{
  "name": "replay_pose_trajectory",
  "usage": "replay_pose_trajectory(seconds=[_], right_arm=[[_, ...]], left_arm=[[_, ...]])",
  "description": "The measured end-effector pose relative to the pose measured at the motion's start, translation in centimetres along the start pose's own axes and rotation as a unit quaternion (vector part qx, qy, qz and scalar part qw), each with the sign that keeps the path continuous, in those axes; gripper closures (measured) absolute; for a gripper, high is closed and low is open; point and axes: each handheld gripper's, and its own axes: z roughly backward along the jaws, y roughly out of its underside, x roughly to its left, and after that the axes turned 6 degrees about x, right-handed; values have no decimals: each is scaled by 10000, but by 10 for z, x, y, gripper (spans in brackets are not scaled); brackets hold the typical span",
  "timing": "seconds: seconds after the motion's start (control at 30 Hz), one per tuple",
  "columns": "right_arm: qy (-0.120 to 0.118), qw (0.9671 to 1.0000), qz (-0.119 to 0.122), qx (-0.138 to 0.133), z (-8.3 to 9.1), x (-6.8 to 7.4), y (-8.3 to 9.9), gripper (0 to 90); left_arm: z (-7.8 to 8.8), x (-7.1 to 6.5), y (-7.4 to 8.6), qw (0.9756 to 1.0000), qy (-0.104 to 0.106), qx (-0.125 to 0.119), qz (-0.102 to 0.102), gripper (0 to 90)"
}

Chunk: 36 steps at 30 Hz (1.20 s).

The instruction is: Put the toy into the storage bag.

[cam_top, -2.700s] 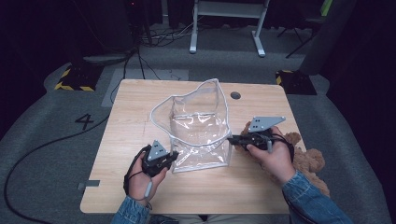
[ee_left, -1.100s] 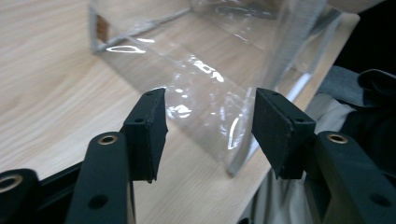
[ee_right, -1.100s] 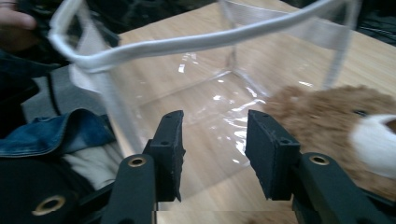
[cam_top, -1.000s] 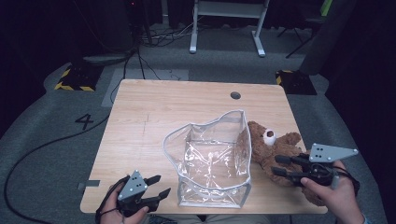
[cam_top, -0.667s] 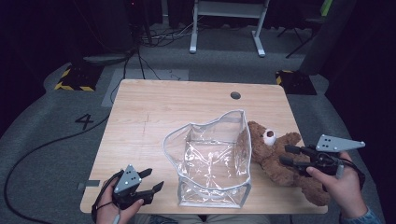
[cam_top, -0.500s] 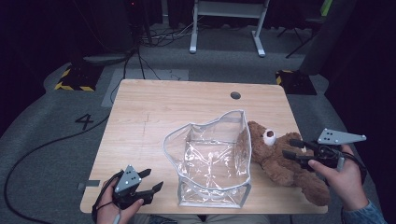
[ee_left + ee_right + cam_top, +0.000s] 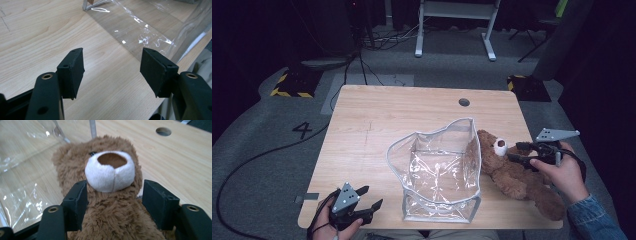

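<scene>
The teddy bear [image 7: 517, 175] lay on its back on the desk [image 7: 377, 120], touching the clear bag's [image 7: 439, 175] right side. Right tongs [image 7: 517, 151] had just been opening, jaws wide around its neck. Left tongs [image 7: 371, 197] stood wide, empty, at the desk's near-left corner.

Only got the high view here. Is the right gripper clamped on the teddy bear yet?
Observer: No. In the right gripper view the right gripper straddles the teddy bear just below its muzzle. The jaws have just been opening.
Operator: Left gripper holding anything?
Observer: Nothing. In the left gripper view the left gripper has bare table between its jaws, which have just been opening. The clear plastic bag lies beyond them.
</scene>
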Motion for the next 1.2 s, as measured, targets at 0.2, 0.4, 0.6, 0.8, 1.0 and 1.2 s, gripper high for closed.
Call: replay_pose_trajectory(seconds=[0.2,0.4,0.6,0.8,1.0,1.2], right_arm=[[-25,9979,332,556,-15,2,4,265],[-16,9936,393,1062,-32,-2,7,227],[-258,9890,392,1406,-47,-2,12,228],[-273,9849,488,1640,-49,3,11,420],[-122,9868,487,1541,-43,8,8,664],[-117,9979,232,587,-15,7,11,691]], left_arm=[[1,0,2,10000,-39,-3,46,359],[-1,0,2,10000,-23,0,32,357],[-2,0,2,10000,-9,-2,46,355],[-2,1,2,10000,-27,-5,45,354],[-3,1,2,10000,0,-11,50,353],[-7,1,-1,10000,46,-14,32,353]])
